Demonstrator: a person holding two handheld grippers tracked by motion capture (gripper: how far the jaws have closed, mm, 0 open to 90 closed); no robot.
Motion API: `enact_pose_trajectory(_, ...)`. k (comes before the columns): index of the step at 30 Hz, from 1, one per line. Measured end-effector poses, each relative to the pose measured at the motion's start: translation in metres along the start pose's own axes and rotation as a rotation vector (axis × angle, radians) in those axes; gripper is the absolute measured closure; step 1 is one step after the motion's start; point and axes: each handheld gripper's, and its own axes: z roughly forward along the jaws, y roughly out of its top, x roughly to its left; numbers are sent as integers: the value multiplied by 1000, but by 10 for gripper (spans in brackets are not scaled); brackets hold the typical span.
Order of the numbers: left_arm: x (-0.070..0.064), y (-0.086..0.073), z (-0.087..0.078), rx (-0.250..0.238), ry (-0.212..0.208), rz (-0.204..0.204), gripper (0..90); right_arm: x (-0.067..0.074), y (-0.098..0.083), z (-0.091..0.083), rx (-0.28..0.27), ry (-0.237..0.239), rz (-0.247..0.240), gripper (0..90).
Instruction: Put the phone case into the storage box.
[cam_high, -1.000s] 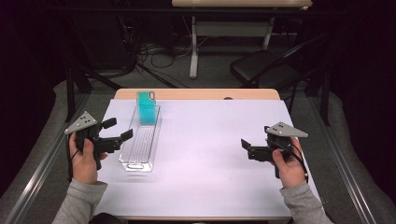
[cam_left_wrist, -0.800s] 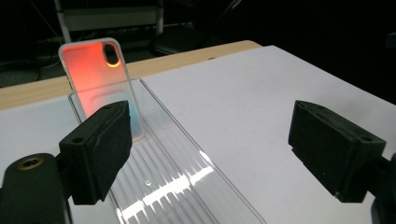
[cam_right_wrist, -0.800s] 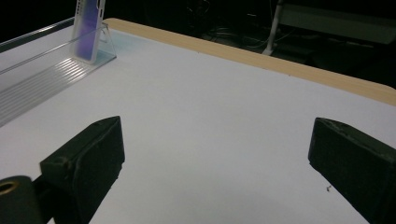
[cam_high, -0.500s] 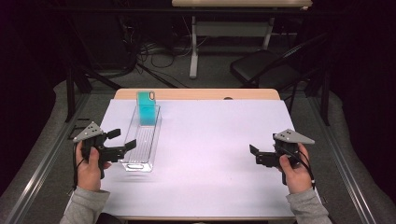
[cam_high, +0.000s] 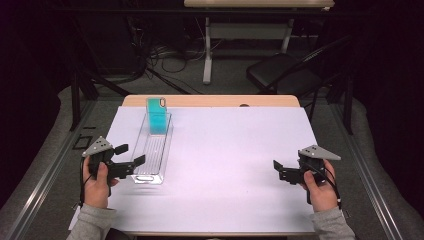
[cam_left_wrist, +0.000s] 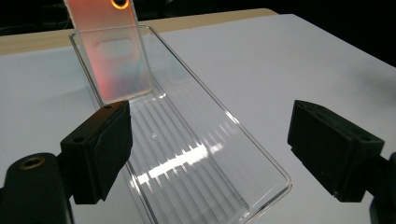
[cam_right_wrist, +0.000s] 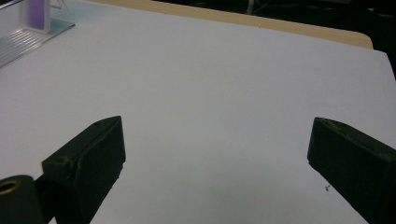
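Left tongs (cam_high: 129, 158) gape wide beside the clear tray (cam_high: 152, 150), holding nothing. Right tongs (cam_high: 278, 170) stand wide open, empty, over the counter (cam_high: 235, 150).

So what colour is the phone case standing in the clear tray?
Teal-blue, translucent, seen best in the high view: phone case upright at the far end of the clear tray.

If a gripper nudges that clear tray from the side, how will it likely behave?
The clear tray looks thin and light, so it would probably slide on the smooth white table. The phone case leaning upright at its far end might topple.
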Motion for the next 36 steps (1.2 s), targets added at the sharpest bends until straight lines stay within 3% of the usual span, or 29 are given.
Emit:
enact_pose_trajectory(12, 0, -12, 1, -32, -3, 7, 146, -5, -15, 5, 12, -16, 15, 43)
enact_pose_trajectory(23, 4, -19, 0, -69, -8, 7, 147, -6, -22, 9, 11, -23, -10, 43)
enact_pose_trajectory(36, 9, -27, 4, -68, -2, 5, 149, -3, -28, 16, 22, -16, -31, 43)
